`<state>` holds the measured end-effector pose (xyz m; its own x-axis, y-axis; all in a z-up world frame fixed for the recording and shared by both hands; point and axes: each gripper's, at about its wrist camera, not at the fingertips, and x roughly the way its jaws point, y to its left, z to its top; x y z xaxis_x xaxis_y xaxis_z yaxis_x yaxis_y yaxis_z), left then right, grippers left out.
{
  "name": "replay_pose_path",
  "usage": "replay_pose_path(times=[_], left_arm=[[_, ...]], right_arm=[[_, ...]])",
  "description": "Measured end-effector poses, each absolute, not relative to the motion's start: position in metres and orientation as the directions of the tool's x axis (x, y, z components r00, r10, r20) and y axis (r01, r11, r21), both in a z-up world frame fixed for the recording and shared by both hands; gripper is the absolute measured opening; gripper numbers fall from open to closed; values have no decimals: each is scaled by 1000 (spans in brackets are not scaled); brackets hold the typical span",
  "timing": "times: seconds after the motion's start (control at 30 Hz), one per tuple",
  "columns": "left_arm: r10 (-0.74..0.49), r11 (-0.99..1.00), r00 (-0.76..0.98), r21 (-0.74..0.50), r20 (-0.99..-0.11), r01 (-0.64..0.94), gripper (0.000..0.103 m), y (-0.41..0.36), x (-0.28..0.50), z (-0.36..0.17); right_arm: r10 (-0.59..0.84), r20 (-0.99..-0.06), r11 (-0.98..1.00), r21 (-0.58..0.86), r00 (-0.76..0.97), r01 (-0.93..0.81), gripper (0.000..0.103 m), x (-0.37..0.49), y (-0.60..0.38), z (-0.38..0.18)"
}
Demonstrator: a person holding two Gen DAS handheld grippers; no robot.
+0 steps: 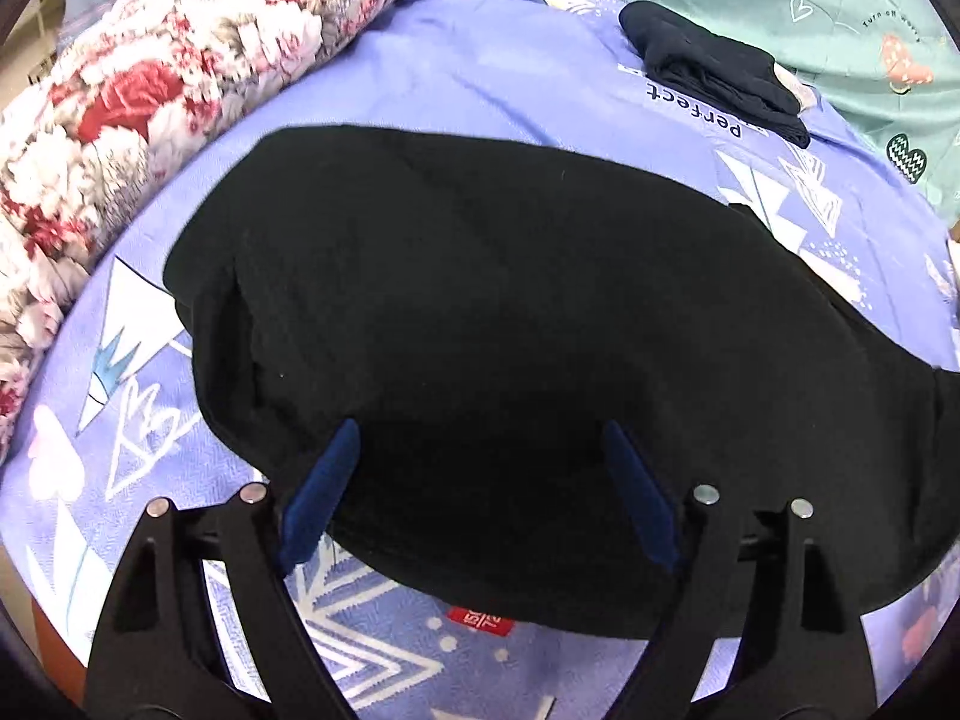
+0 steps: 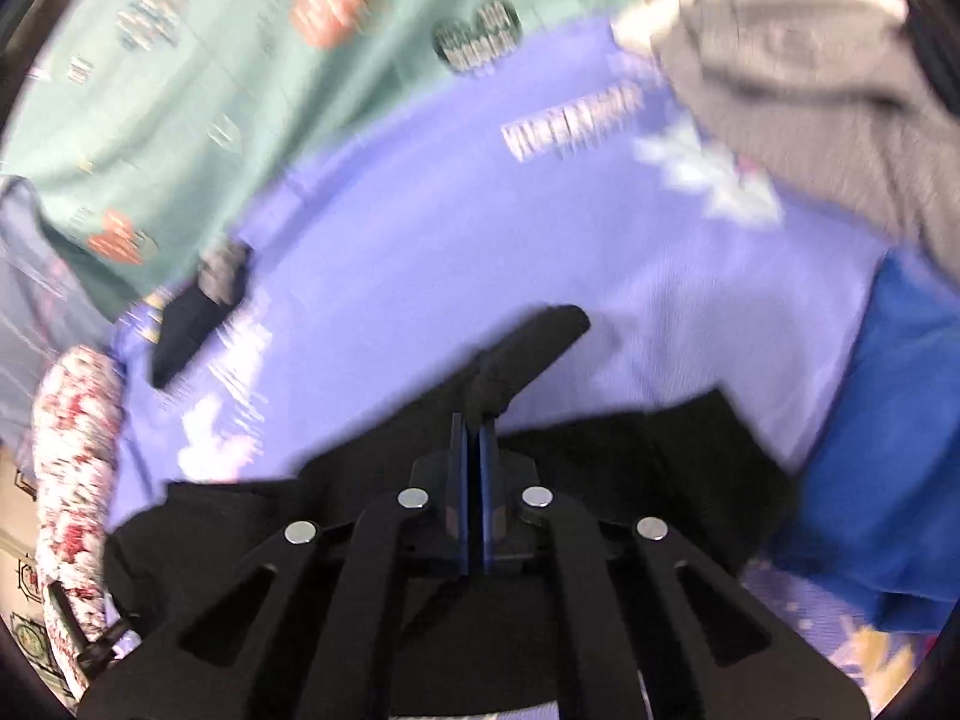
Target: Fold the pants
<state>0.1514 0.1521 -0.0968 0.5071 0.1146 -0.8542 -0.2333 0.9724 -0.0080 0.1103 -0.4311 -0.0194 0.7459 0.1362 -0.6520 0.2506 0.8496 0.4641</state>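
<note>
Black pants (image 1: 480, 324) lie spread on the purple patterned bed sheet (image 1: 420, 78), partly folded into a broad dark shape. My left gripper (image 1: 480, 450) is open, its blue pads (image 1: 324, 492) hovering over the near edge of the pants, holding nothing. In the blurred right wrist view my right gripper (image 2: 472, 426) is shut on a flap of the black pants (image 2: 528, 342) and lifts it above the sheet (image 2: 450, 210). More black cloth (image 2: 660, 468) lies under the gripper.
A rolled floral quilt (image 1: 138, 102) lies along the left. A small folded dark garment (image 1: 714, 66) sits at the back on the sheet, next to a green sheet (image 1: 840, 18). A grey garment (image 2: 810, 90) and a blue cloth (image 2: 888, 450) lie at the right.
</note>
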Motion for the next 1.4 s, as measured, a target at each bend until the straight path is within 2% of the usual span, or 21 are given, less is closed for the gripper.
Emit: replay_pose_path(times=[0.07,0.13,0.2,0.3,0.37,0.4,0.43,0.5,0.53,0.57,0.6,0.7,0.73,0.8,0.87,0.97,1.07,1.17,1.2,1.27,1.4], left_arm=[[122,969,499,-7,-858,-248,84,152,153,-98],[124,967,497,-9,-859,-256,84,153,154,-98],[125,967,497,-6,-859,-254,84,154,155,-97],[126,971,496,3,-859,-241,85,153,155,-98],[121,972,496,2,-860,-234,85,155,156,-98],[118,973,497,0,-860,-230,85,156,155,-98],[115,974,497,0,-860,-227,85,156,155,-98],[110,974,498,-5,-860,-225,85,156,153,-97],[107,974,500,-10,-860,-226,85,156,152,-97],[104,974,502,-15,-859,-227,85,156,151,-96],[101,973,505,-21,-857,-229,85,156,150,-95],[93,973,512,-31,-854,-228,85,157,148,-94],[94,974,512,-27,-854,-223,85,157,148,-95],[95,976,512,-23,-854,-218,85,157,149,-97],[97,975,512,-22,-854,-220,85,157,151,-98],[109,975,508,-8,-854,-222,85,155,153,-98],[111,976,506,-4,-855,-220,85,154,152,-97],[80,979,525,-32,-847,-200,85,155,148,-88],[70,980,536,-42,-841,-194,86,156,146,-84],[64,983,560,-45,-826,-179,89,155,143,-76],[67,987,585,-35,-808,-160,91,151,145,-68]], right_arm=[[146,-596,842,494,790,217,2,88,-435,1],[125,-583,843,489,803,224,2,64,-440,6],[94,-634,843,460,768,277,2,52,-445,-12],[91,-762,807,434,641,401,2,46,-458,-70],[97,-804,794,418,587,442,2,43,-461,-93],[93,-826,803,392,555,449,5,43,-459,-102],[91,-832,811,381,547,444,10,42,-458,-104],[91,-814,823,386,574,417,12,39,-455,-97],[101,-797,821,404,595,402,26,39,-456,-93],[101,-779,816,421,619,396,50,38,-458,-88],[73,-758,812,422,648,403,55,39,-461,-82],[14,-766,824,373,642,427,52,54,-465,-79],[13,-775,829,362,632,426,41,60,-465,-80],[-19,-791,852,307,611,423,32,72,-466,-85],[-96,-804,871,218,587,440,4,80,-466,-87],[-214,-786,890,89,581,447,3,79,-458,-90],[-235,-804,892,44,546,449,3,84,-460,-93],[-231,-821,875,59,522,480,13,84,-467,-88],[-218,-819,865,90,531,494,27,82,-469,-82],[-243,-790,858,96,563,504,42,77,-463,-65],[-359,-668,892,-39,652,450,53,84,-421,-25]])
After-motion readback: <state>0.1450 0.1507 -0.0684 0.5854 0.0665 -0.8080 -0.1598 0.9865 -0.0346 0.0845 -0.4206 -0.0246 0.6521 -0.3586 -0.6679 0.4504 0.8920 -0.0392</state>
